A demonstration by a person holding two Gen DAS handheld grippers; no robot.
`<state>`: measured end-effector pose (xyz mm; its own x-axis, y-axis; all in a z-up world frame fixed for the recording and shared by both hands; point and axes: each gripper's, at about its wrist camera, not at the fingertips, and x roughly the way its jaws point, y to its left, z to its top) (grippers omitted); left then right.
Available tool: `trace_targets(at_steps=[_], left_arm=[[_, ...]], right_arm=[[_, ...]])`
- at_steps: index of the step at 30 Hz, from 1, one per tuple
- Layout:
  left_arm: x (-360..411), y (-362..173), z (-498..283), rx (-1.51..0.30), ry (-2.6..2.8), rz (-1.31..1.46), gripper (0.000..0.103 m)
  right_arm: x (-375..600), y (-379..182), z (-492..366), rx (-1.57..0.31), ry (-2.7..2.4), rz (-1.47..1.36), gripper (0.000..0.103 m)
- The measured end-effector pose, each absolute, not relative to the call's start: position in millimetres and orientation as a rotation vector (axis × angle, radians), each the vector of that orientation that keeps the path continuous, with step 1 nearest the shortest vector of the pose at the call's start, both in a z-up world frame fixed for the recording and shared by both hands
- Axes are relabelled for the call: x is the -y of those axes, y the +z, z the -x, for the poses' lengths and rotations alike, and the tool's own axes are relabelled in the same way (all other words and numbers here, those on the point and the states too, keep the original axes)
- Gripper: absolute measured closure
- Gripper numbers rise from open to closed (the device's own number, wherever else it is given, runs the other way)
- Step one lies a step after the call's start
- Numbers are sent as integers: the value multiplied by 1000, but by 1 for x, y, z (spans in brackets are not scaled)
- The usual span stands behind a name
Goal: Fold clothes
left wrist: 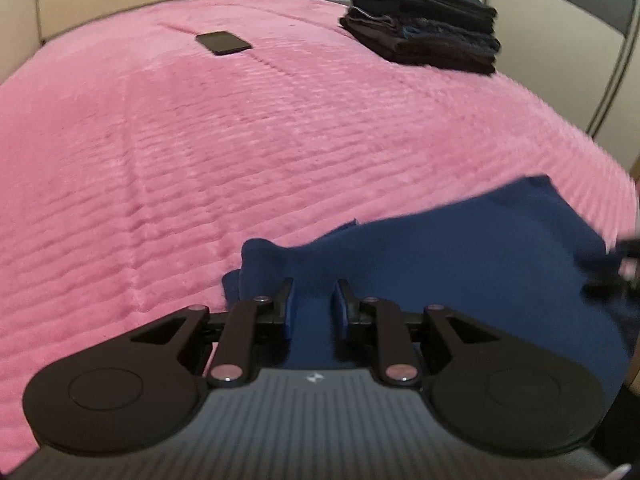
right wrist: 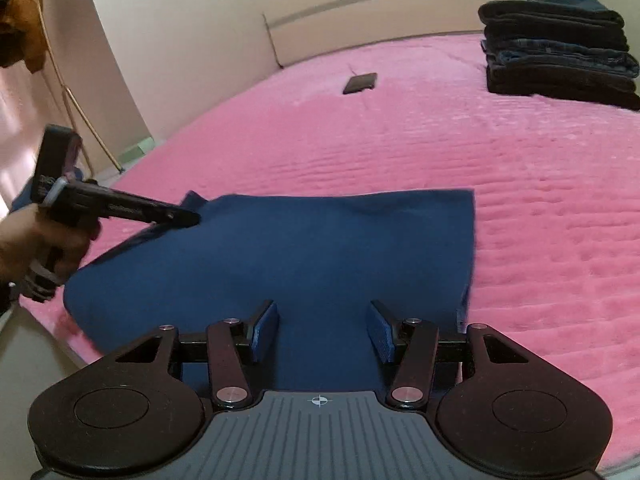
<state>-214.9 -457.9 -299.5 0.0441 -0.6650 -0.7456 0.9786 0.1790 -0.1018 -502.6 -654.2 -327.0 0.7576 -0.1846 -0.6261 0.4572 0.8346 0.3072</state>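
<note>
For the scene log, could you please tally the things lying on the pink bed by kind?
Blue garment being folded: 1
Stack of dark folded clothes: 1; the pieces in it cannot be counted
Black phone: 1
Total: 3, all on the pink blanket

Both wrist views look steeply down, close over the blue garment (left wrist: 460,264), sharing the pink bed (right wrist: 400,144).
</note>
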Motion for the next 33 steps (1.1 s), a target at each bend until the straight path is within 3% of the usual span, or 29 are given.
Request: trace_targets(at_steps=[7, 13, 15, 19, 33], left_arm=[[405, -256, 234, -662, -1343, -490, 86], [337, -257, 282, -632, -1390, -495, 85], [331, -275, 292, -643, -1372, -529, 84], [328, -287, 289, -663, -1346, -478, 83], [325, -289, 295, -652, -1311, -461, 83]], right_arm=[[600, -283, 502, -544, -262, -330, 50], [552, -310, 461, -640, -160, -203, 49], [542, -327, 447, -699, -149, -140, 41], [546, -308, 453, -657, -176, -208, 41], [611, -331, 559, -644, -437, -462, 41]])
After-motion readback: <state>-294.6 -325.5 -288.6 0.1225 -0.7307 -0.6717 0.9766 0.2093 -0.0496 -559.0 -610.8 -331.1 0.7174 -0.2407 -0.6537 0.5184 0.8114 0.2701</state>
